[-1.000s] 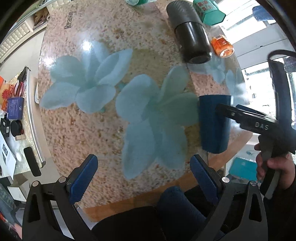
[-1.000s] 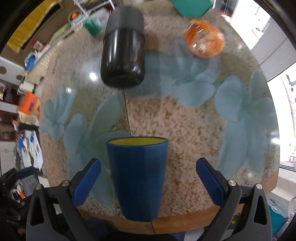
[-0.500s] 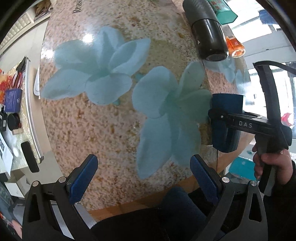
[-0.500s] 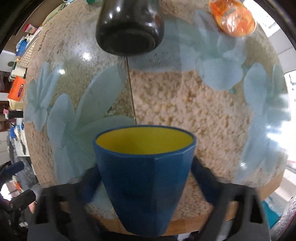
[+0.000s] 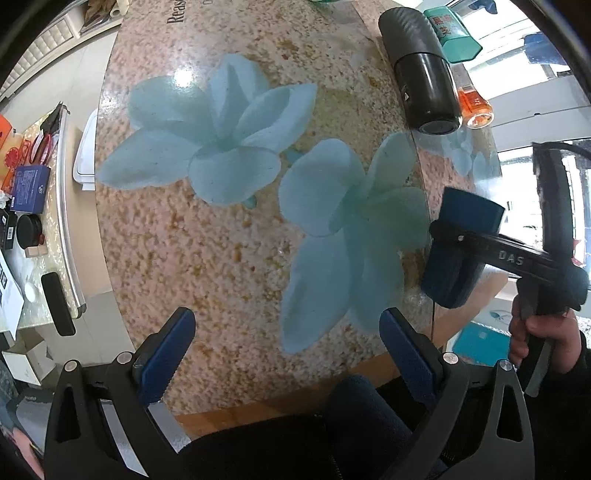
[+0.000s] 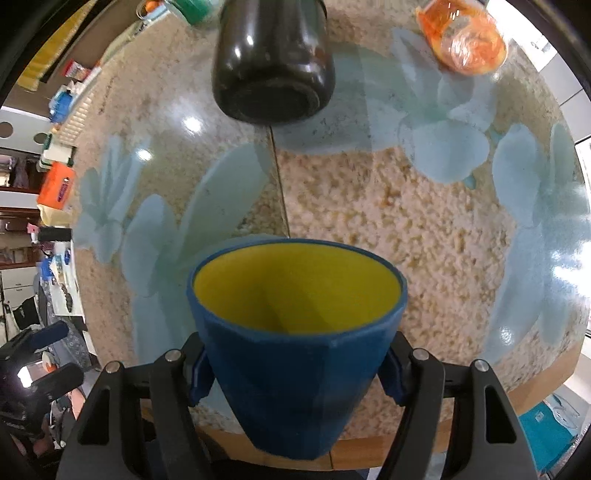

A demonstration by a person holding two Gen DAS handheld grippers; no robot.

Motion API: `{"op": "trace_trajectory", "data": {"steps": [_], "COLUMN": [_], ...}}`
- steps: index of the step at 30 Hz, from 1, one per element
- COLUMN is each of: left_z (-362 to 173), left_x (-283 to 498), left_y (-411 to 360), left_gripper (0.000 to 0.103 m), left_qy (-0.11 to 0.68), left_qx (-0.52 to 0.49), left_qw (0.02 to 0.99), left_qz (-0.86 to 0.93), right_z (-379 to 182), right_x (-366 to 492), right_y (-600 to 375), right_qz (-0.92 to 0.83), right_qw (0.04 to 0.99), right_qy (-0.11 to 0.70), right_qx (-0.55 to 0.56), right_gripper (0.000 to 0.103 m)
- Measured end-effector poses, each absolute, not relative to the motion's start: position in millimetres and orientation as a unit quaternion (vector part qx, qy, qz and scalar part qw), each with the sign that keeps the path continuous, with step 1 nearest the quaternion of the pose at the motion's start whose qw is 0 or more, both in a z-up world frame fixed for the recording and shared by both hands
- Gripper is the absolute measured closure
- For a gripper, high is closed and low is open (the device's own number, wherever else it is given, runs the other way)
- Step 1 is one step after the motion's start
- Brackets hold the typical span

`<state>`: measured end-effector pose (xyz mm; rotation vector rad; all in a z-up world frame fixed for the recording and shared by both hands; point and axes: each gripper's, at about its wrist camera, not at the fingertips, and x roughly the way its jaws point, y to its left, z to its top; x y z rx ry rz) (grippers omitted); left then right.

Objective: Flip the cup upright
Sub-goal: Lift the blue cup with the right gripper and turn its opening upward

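Table (image 5: 229, 251) fills both views: a round, glossy top printed with pale blue flowers, its wooden rim curving close to the person. Most of its middle and left side is bare, so there is plenty of room to set something down; the crowded part is the far side, where a black bottle (image 5: 424, 85) lies on its side with a green box (image 5: 452, 35) and an orange packet (image 5: 474, 109) just beside it.

Cup (image 6: 295, 343), blue outside and yellow inside, sits near the table's rim on the right, mouth up and tilted a little, and from the left wrist view it looks lifted off the surface, though contact is hard to judge. Right gripper (image 6: 295, 373) is clamped on its lower body, a pad pressed to each side. Left gripper (image 5: 286, 347) hangs over the near part of the table with its fingers wide apart, holding nothing.

Judging by this, the turning is about done and the step in hand is the set-down. The next move calls for levelling the cup, lowering it flat well inside the rim, clear of the bottle, then letting go.
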<state>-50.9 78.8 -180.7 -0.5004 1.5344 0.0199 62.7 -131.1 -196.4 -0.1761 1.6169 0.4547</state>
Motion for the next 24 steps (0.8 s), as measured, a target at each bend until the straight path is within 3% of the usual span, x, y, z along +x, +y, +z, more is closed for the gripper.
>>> {"op": "trace_trajectory", "data": {"steps": [7, 15, 24], "left_z": [-175, -173, -172], "left_x": [-50, -43, -34], "left_y": [72, 73, 71], "left_gripper": [0.002, 0.002, 0.002], "left_qy": [0.686, 0.691, 0.689], "left_qx": [-0.215, -0.177, -0.166], "left_qw": [0.695, 0.701, 0.704], "left_qz": [0.007, 0.022, 0.030], "right_z": [-160, -114, -131], "right_x": [67, 72, 57], "right_y": [-148, -155, -148], "right_qz": [0.221, 0.233, 0.251], "right_qw": [0.697, 0.772, 0.821], "right_qy": [0.679, 0.583, 0.489], "right_qx": [-0.071, -0.099, -0.152], "right_gripper": [0.034, 0.034, 0.034]}}
